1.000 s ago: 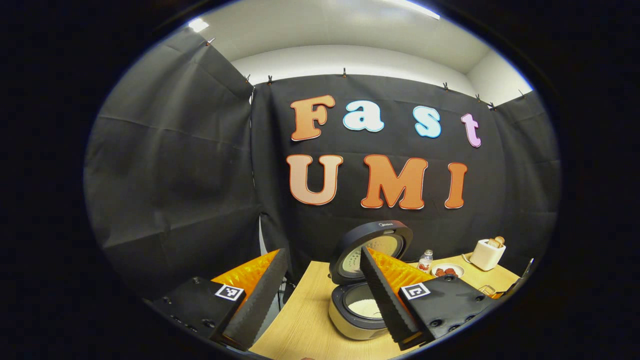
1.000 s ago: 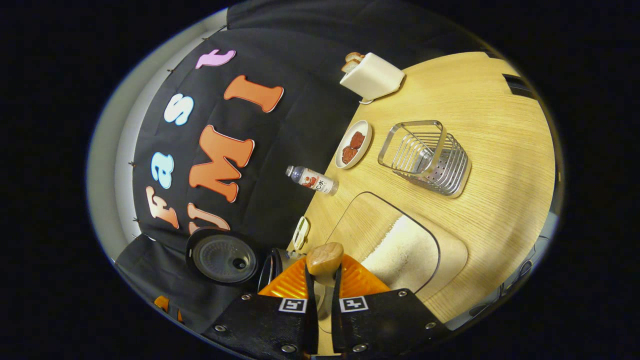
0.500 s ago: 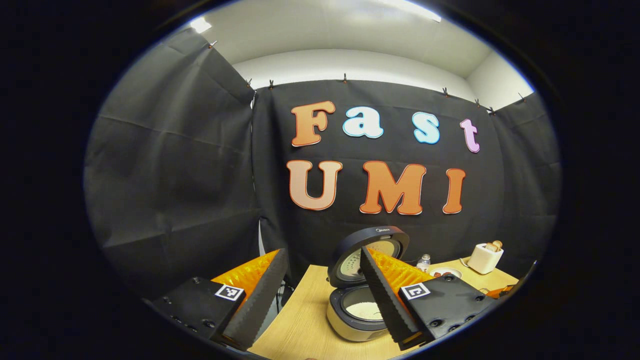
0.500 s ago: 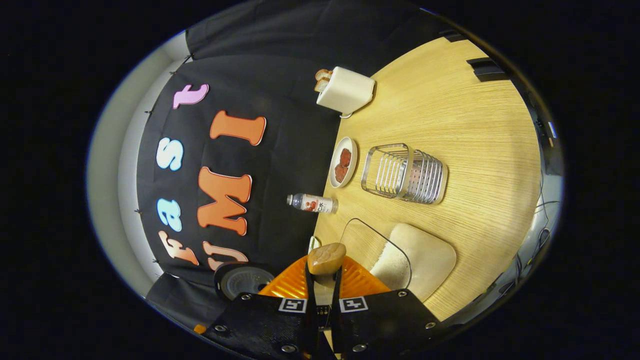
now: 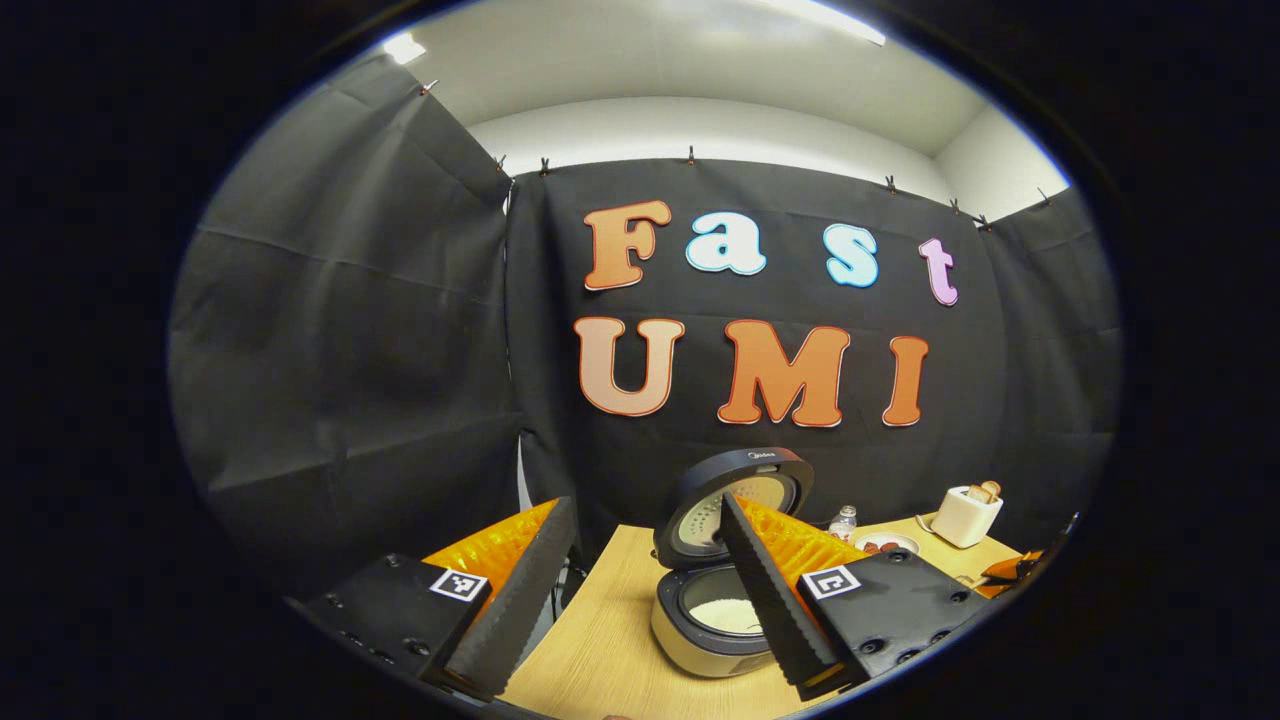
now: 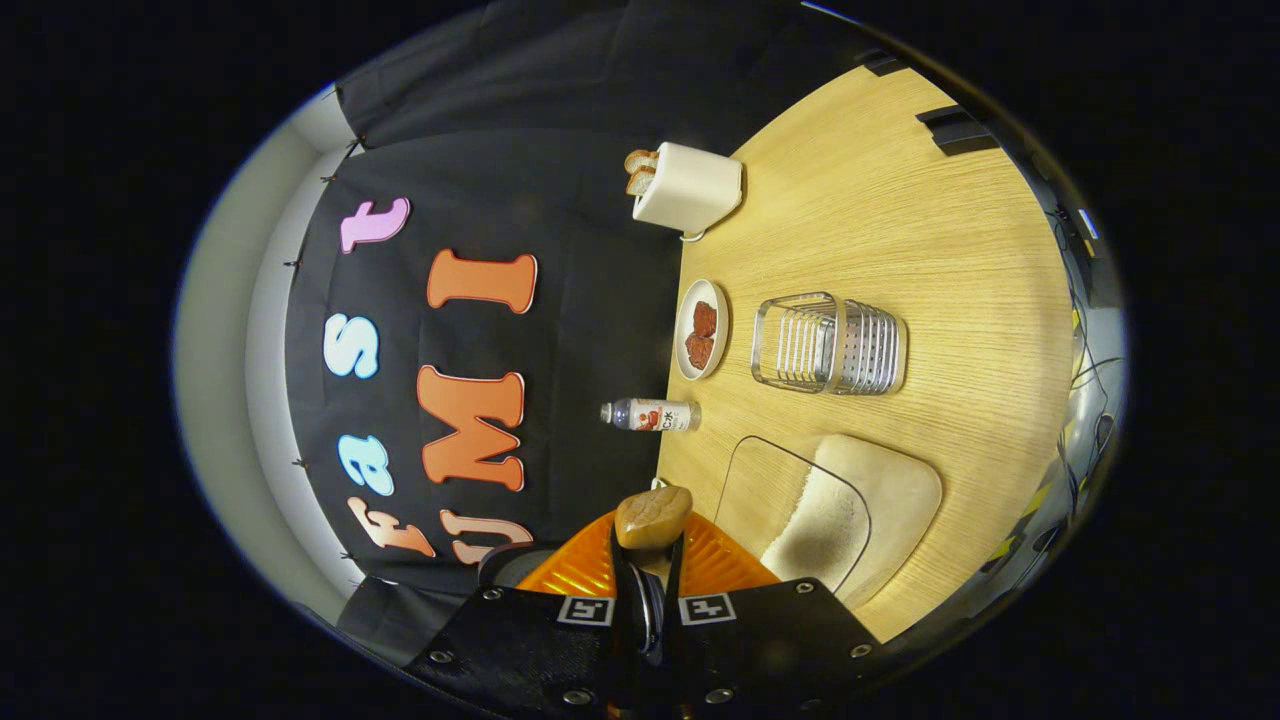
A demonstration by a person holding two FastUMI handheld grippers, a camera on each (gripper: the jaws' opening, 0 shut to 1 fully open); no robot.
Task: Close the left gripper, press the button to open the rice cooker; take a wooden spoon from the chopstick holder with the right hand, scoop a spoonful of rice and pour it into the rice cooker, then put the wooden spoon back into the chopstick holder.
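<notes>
While the left gripper [image 5: 640,590] hangs above the near table [image 5: 600,650] edge with its fingers [image 5: 515,590] spread wide and grasping nothing, the rice cooker [image 5: 715,610] sits at about 5 o'clock in the left gripper view, lid [image 5: 735,490] tipped up and back, pale rice [image 5: 725,612] showing in the pot; in the right gripper view, rolled so the table runs down the right side, the right gripper [image 6: 647,570] has its fingers clenched on the wooden spoon [image 6: 652,516], whose rounded end pokes out at 6 o'clock; the wire chopstick holder [image 6: 828,343] stands at 3 o'clock, well apart from the spoon; a tray of rice [image 6: 850,505] lies at 4 o'clock; a plate [image 6: 700,328] is just beside the holder, a small bottle [image 6: 650,414] near it; a toaster [image 6: 690,188] sits at 12 o'clock
</notes>
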